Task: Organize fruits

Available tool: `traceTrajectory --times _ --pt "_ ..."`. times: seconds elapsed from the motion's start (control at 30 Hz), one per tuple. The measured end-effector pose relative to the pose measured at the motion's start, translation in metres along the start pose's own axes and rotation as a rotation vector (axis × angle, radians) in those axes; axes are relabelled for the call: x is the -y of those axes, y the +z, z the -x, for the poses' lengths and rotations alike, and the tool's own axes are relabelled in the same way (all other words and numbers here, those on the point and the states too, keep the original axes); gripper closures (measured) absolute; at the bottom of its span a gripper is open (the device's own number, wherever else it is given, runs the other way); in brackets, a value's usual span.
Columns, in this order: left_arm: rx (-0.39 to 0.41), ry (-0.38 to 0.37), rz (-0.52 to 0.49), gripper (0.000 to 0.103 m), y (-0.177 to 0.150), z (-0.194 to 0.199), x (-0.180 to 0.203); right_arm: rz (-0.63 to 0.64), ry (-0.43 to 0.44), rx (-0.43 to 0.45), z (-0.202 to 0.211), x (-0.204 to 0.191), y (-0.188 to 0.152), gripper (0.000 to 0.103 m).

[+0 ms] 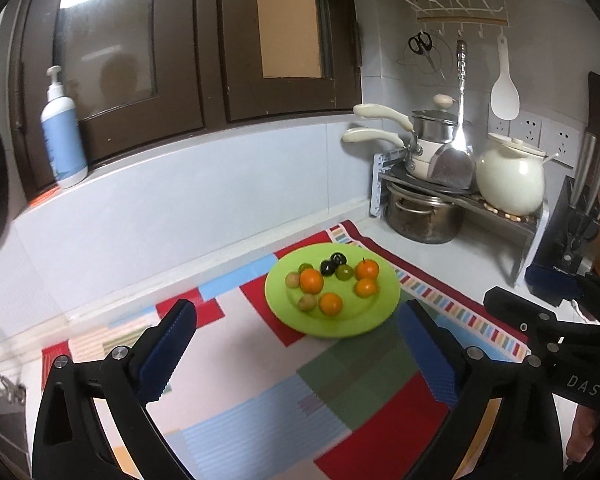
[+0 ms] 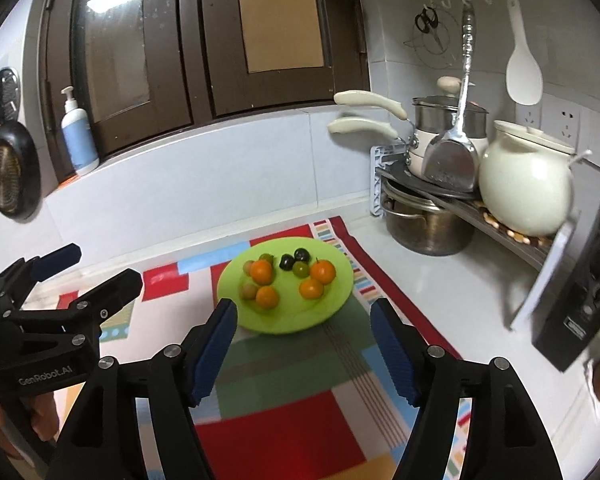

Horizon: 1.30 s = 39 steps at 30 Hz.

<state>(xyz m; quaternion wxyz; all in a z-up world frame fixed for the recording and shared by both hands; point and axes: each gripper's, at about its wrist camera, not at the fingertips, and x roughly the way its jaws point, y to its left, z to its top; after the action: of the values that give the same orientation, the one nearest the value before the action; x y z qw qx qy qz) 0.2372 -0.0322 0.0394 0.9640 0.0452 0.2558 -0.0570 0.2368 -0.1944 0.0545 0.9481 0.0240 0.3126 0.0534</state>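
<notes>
A lime-green plate [image 1: 374, 320] [image 2: 328, 312] rests on a colourful patchwork mat [image 1: 260, 412] [image 2: 284, 436]. It carries several oranges [image 1: 311, 281] [image 2: 261, 272], two dark plums [image 1: 328, 268] [image 2: 286, 261] and a few small green and reddish fruits [image 1: 345, 272] [image 2: 300, 268]. My left gripper [image 1: 298, 306] hovers in front of the plate, open wide, nothing between its blue pads. My right gripper [image 2: 303, 304] is also open and empty, just short of the plate's near rim. Each gripper shows at the edge of the other's view: the right [image 1: 520, 286], the left [image 2: 102, 266].
A rack [image 1: 500, 208] in the back right corner bears stacked pots and a white ceramic pot [image 1: 512, 176] [image 2: 528, 188], with a steel pot [image 2: 428, 224] underneath. A knife block [image 1: 580, 216] stands at the right. A pump bottle [image 1: 62, 136] sits on the window ledge.
</notes>
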Motion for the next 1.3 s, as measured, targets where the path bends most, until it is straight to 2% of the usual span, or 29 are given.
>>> traceTrajectory --times 0.27,0.67,1.3 --pt "0.005 0.002 -0.010 0.000 -0.021 0.034 0.006 0.000 -0.006 0.005 0.033 -0.003 -0.020 0.033" --pt "0.039 0.026 -0.025 0.000 -0.034 0.078 0.012 0.026 0.022 0.022 0.071 -0.010 -0.036 0.033" --pt "0.089 0.048 -0.028 0.000 -0.038 0.109 0.008 0.035 0.014 0.054 0.097 -0.017 -0.041 0.033"
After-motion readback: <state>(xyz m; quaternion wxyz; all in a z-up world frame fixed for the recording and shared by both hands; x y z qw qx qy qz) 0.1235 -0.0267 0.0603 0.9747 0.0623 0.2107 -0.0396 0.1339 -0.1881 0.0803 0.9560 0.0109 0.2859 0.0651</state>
